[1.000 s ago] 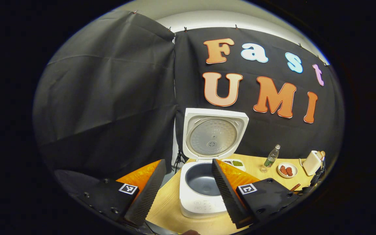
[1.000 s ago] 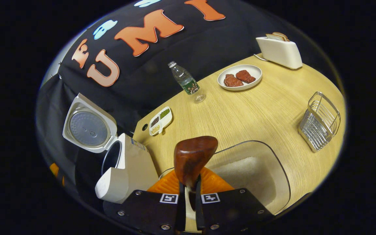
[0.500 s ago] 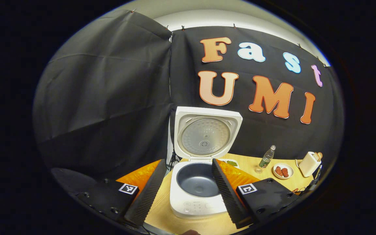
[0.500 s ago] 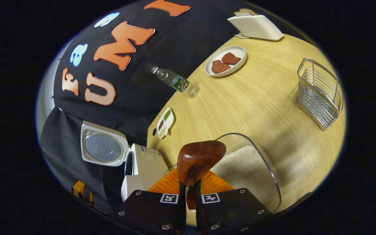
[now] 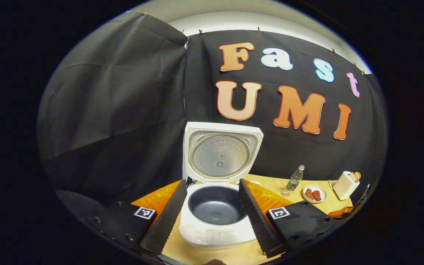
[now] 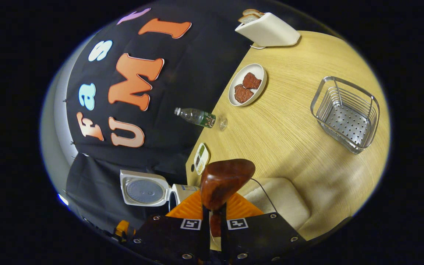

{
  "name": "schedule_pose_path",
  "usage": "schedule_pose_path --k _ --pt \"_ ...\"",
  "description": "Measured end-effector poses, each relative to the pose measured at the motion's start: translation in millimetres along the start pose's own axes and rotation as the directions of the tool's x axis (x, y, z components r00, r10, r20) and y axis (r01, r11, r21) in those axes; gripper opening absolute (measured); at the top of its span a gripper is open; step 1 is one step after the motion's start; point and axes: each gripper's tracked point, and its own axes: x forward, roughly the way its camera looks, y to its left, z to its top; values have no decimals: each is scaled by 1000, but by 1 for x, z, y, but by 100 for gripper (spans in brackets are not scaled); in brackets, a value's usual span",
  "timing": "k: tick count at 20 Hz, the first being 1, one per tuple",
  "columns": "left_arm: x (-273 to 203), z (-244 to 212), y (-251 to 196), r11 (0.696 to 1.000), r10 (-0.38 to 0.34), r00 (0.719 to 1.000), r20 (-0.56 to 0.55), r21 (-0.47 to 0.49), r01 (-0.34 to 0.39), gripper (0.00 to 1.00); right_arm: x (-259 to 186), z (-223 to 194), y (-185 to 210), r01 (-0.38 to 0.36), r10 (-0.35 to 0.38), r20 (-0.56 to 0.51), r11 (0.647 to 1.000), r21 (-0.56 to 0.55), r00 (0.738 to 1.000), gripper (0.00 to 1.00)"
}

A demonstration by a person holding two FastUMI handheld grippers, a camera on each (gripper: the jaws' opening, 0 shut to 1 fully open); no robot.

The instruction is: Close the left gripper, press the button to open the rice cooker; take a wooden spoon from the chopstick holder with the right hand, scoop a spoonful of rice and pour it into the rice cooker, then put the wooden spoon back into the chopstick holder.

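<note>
On the counter (image 6: 300,121) the rice cooker (image 5: 217,215) stands open before our wide left claw (image 5: 209,217), at 12 o'clock; our right claw (image 6: 212,221), clamping the wooden spoon (image 6: 225,180), must dip into the rice (image 6: 278,198).

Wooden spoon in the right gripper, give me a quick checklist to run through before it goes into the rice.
1. Right gripper shut on the wooden spoon: ok, both fingers press its handle.
2. Spoon bowl free of rice: cannot tell, its back faces the camera.
3. Rice container under the spoon: ok, white rice just below and right of it.
4. Rice cooker lid up: ok, standing open, dark pot bare.
5. Left gripper out of the pouring path: not ok, its open fingers frame the pot.
6. Chopstick holder ready for the return: ok, upright.
</note>
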Motion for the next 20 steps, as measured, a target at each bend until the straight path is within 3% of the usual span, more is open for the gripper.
schedule_pose_path --k 7,12,20 --pt "-6 8 9 1000 16 999 36 -9 -16 96 0 7 66 -178 180 4 969 172 984 11" --pt "-15 10 32 998 66 995 80 12 -68 96 29 -21 126 -237 260 -69 942 240 963 11" --pt "-39 13 96 982 175 973 148 39 -183 96 102 -69 204 -222 247 -165 963 156 955 11"
